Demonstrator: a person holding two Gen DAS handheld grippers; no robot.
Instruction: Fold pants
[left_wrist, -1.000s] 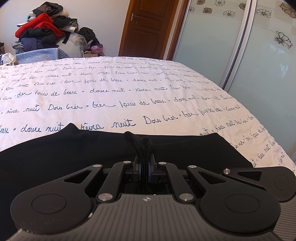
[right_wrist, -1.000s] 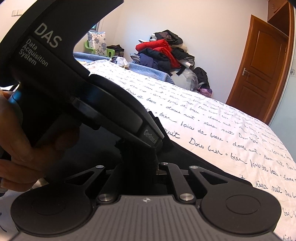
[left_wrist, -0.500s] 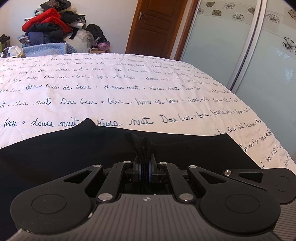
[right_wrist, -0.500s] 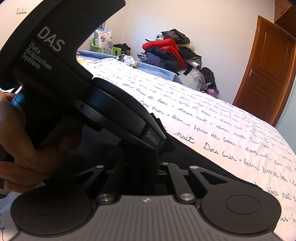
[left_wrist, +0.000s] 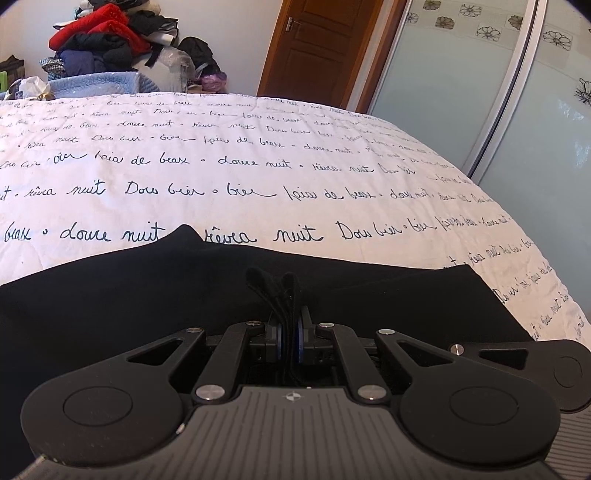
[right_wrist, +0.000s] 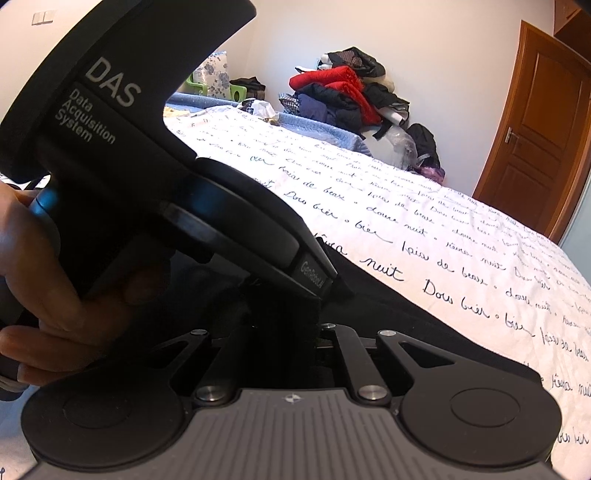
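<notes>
Bed (left_wrist: 332, 177): wide, covered by a white quilt printed with rows of dark handwritten script; the quilt lies smooth and takes up most of both views.

Pants (left_wrist: 147, 295): black, spread flat across the near edge of the bed, 1 small peak of cloth poking up along the far hem.

Room, far side: a heap of clothes (left_wrist: 107, 40) (red, navy and black pieces on top) stacked against a pale wall, with a light blue blanket (left_wrist: 96, 79) below it. A brown wooden door (left_wrist: 317, 44) stands to the right of the heap, and frosted sliding panels (left_wrist: 461, 92) with flower motifs run along the right.

Left claw (left_wrist: 290, 334): closed on a bunched fold of the pants, the black cloth standing up between the blue-edged pads.

Right claw (right_wrist: 286, 332): its tips are hidden behind the other device; closed, though what it grips, if anything, I cannot tell.

Left-wrist view only: the pinched fold itself, the sliding panels, and 1 corner of the right device (left_wrist: 535, 358) at lower right.

Right-wrist view only: the left device's body (right_wrist: 122, 122) seen side-on, lettered "DAS Data Acquisition System", a person's hand (right_wrist: 40, 295) wrapped round its handle, a green seat (right_wrist: 236, 90) and a floral cushion (right_wrist: 214, 72) by the far wall.
</notes>
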